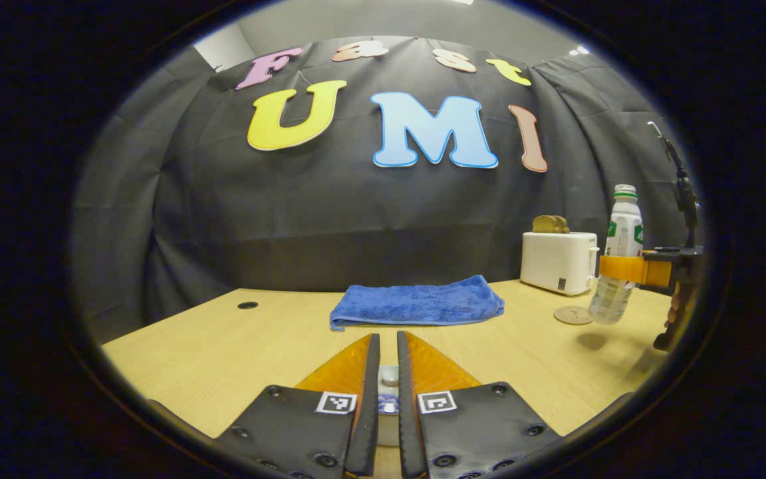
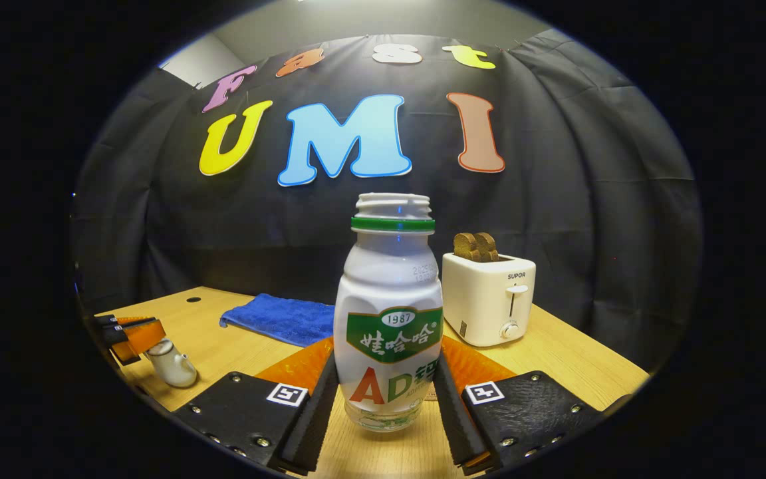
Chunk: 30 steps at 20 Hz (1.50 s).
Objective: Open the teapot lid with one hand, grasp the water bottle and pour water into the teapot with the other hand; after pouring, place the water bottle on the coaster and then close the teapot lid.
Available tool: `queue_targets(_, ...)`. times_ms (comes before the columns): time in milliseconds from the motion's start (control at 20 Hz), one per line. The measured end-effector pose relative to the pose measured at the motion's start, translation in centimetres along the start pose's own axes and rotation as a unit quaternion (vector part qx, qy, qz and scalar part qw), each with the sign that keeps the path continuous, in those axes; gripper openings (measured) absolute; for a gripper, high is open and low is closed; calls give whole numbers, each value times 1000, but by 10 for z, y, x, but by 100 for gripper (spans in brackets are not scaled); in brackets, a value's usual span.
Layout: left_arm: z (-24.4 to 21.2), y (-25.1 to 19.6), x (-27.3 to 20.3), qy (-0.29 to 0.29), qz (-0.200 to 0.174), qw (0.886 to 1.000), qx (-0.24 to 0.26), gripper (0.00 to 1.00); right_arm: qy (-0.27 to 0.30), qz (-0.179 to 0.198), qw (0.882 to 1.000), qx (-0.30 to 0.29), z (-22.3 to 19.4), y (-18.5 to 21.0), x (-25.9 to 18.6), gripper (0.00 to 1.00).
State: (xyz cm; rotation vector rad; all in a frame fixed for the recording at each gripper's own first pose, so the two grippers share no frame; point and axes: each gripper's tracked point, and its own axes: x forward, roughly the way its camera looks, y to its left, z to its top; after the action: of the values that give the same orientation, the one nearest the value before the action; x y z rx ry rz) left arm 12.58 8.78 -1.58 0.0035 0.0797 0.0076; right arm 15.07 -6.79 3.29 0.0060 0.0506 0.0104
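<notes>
White plastic water bottle (image 2: 388,326), uncapped and upright, sits at the centre of the right gripper view, clamped between the right gripper (image 2: 386,399)'s 2 fingers above the wooden table (image 2: 556,362). At lower left, the left gripper (image 1: 387,389) pinches the teapot (image 2: 171,362)'s lid knob (image 1: 389,376). A coaster (image 1: 573,315) lies beside the toaster (image 1: 558,261).

The water bottle (image 2: 388,319), white with a green neck ring and no cap, stands upright above the table (a shadow lies below it), near the round coaster (image 1: 573,315), while the small white teapot (image 2: 171,362) sits on the table, well apart.
</notes>
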Motion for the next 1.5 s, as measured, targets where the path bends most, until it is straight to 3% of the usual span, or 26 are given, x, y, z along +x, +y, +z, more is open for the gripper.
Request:
queue_targets(50,-1,1,0,1,-1,1000,1,15,1,-1,1000,-3,-2,0,-2,72)
queue_targets(100,0,2,-1,-2,-2,1000,1,23,-1,-2,1000,-9,0,-1,-3,72)
queue_targets(150,1,5,-2,-5,1,1000,-1,24,-6,-5,1000,-15,3,-2,-4,72)
queue_targets(350,23,0,-20,-35,-29,998,-54,21,-38,-32,998,-35,26,-23,-2,71)
queue_targets(400,33,-2,-28,-54,-31,996,-57,35,-38,-37,998,-42,29,-29,1,71)
queue_targets(500,55,-1,-41,-91,-34,994,-58,38,-32,-35,998,-35,30,-31,7,71)
queue_targets(750,85,8,-84,-128,-38,989,-55,67,-9,-39,999,-30,28,-43,37,71)
queue_targets(900,121,15,-107,-145,-46,987,-60,63,20,-37,999,-18,13,-50,63,71)
queue_targets(1000,137,11,-124,-156,-61,984,-65,68,33,-50,998,-9,1,-60,74,71)
queue_targets(1200,120,14,-150,-136,-64,987,-54,71,43,-50,997,-28,-11,-57,87,71)
queue_targets(1500,93,15,-148,-105,-61,992,-46,72,59,-60,996,-9,-26,-63,102,71)
